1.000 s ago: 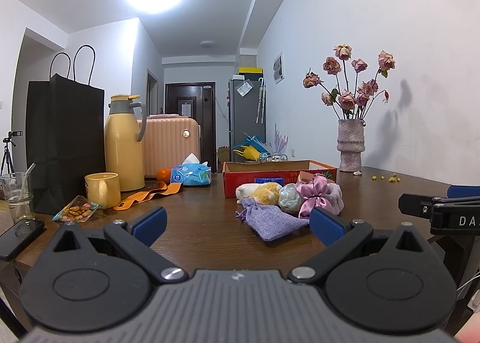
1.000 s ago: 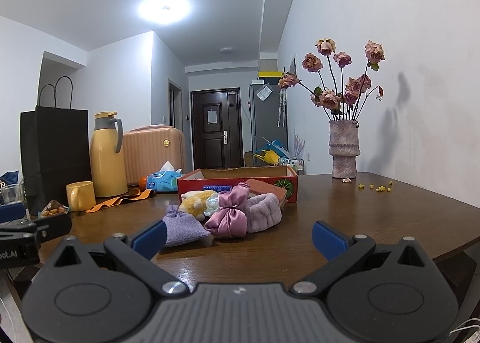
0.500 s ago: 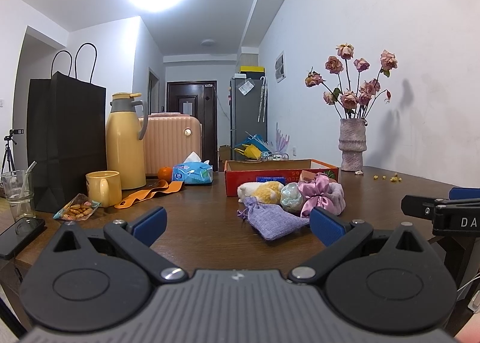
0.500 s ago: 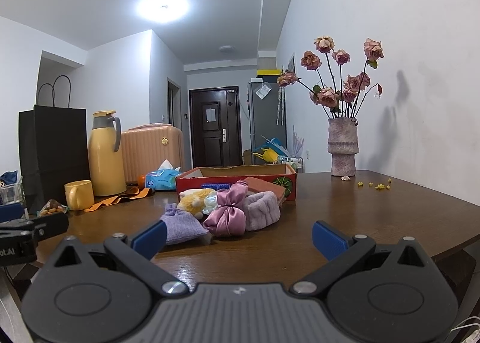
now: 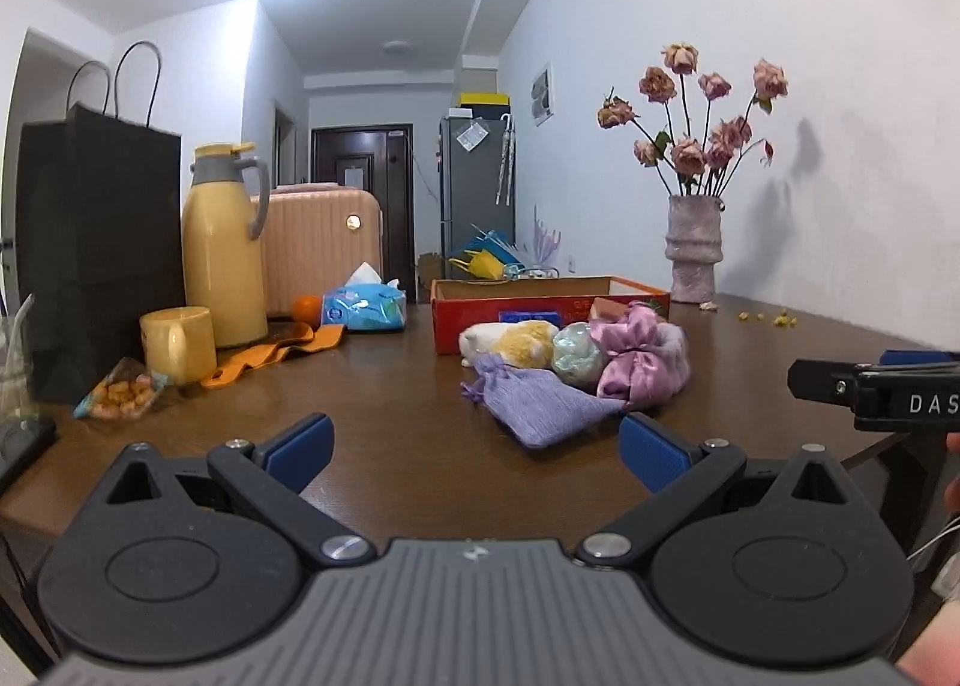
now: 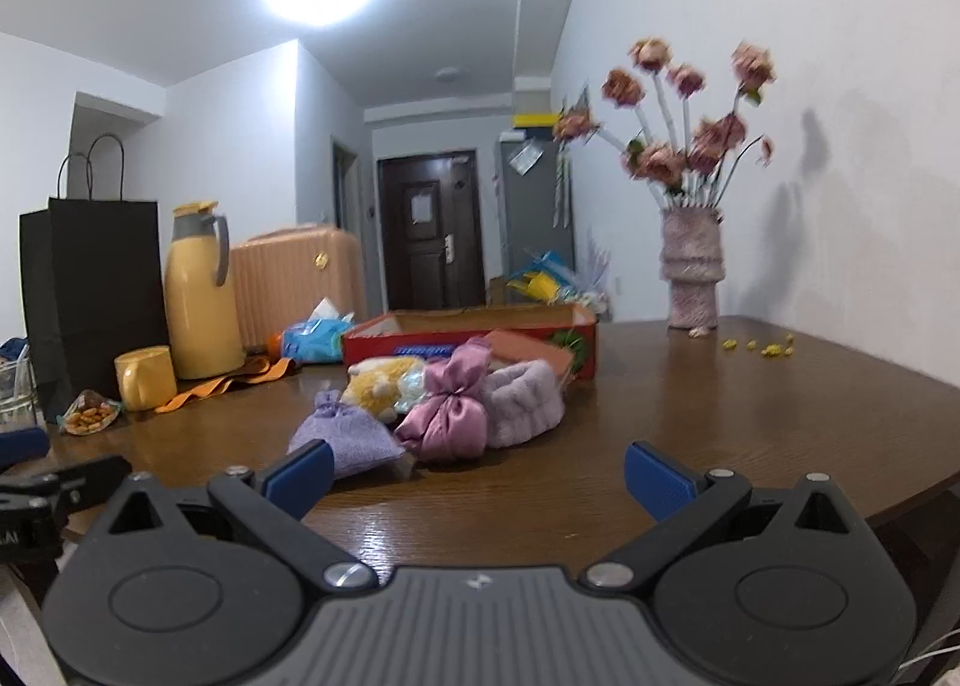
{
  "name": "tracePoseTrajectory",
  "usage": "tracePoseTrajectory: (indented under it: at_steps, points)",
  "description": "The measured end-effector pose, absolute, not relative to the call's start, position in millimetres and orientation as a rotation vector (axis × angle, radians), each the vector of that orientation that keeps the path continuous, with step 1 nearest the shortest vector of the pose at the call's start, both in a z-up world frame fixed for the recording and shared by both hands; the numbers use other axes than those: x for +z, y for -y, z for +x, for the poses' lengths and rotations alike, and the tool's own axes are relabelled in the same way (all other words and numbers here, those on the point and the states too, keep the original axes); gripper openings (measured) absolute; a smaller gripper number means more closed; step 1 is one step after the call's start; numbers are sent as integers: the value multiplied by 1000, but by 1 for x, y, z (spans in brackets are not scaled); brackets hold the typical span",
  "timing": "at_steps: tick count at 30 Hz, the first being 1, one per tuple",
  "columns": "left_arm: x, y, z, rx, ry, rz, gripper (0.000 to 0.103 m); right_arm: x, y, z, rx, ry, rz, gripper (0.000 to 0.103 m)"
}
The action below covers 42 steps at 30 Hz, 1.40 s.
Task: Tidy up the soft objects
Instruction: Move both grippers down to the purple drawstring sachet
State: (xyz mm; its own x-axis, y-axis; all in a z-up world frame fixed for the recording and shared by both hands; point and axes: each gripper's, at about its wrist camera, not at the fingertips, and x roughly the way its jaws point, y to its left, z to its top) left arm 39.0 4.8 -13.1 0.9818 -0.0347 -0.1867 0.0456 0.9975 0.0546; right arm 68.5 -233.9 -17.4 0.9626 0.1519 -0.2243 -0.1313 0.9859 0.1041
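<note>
Several soft things lie in a heap on the brown table in front of a red box: a lilac drawstring pouch, a pink satin bow bundle, a fluffy lilac headband, a yellow-white plush and a pale green ball. My left gripper is open and empty, short of the pouch. My right gripper is open and empty, just before the pouch and bow bundle.
On the left stand a black paper bag, a yellow thermos, a yellow mug, a snack bag, an orange strap and a tissue pack. A vase of dried roses stands far right by the wall.
Both grippers have moved forward and down towards the heap, the right one more. Nothing on the table has moved.
</note>
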Motion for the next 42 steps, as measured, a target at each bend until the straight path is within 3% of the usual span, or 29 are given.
tracePoseTrajectory:
  at_steps: [9, 18, 20, 21, 23, 27, 29, 31, 33, 34, 37, 42]
  points:
    - [-17, -7, 98, -99, -236, 144, 103, -30, 212, 138, 299, -450, 99, 103]
    - [-11, -20, 165, -90, -368, 28, 103, -18, 205, 183, 415, -454, 196, 102]
    - [-10, -18, 176, -108, -375, 34, 97, -16, 201, 200, 402, -459, 197, 100]
    - [-10, -17, 182, -114, -383, 32, 88, -16, 200, 207, 408, -460, 202, 99]
    - [-13, -17, 191, -121, -425, 5, 80, -18, 198, 223, 416, -473, 227, 87]
    - [-23, -15, 201, -135, -462, 0, 77, -30, 192, 246, 409, -505, 245, 63]
    - [-25, -15, 202, -131, -466, 11, 74, -37, 190, 254, 398, -533, 259, 45]
    - [-26, -18, 205, -151, -483, -18, 72, -44, 189, 259, 401, -565, 279, 37]
    - [-27, -20, 208, -165, -501, -39, 61, -50, 188, 259, 419, -586, 293, 21]
    - [-27, -19, 209, -171, -509, -39, 57, -52, 187, 258, 428, -593, 300, 7]
    - [-29, -17, 209, -218, -539, -65, 40, -53, 185, 244, 471, -595, 308, 5]
    - [-30, -13, 188, -274, -554, -81, 27, -49, 183, 215, 536, -597, 316, 5]
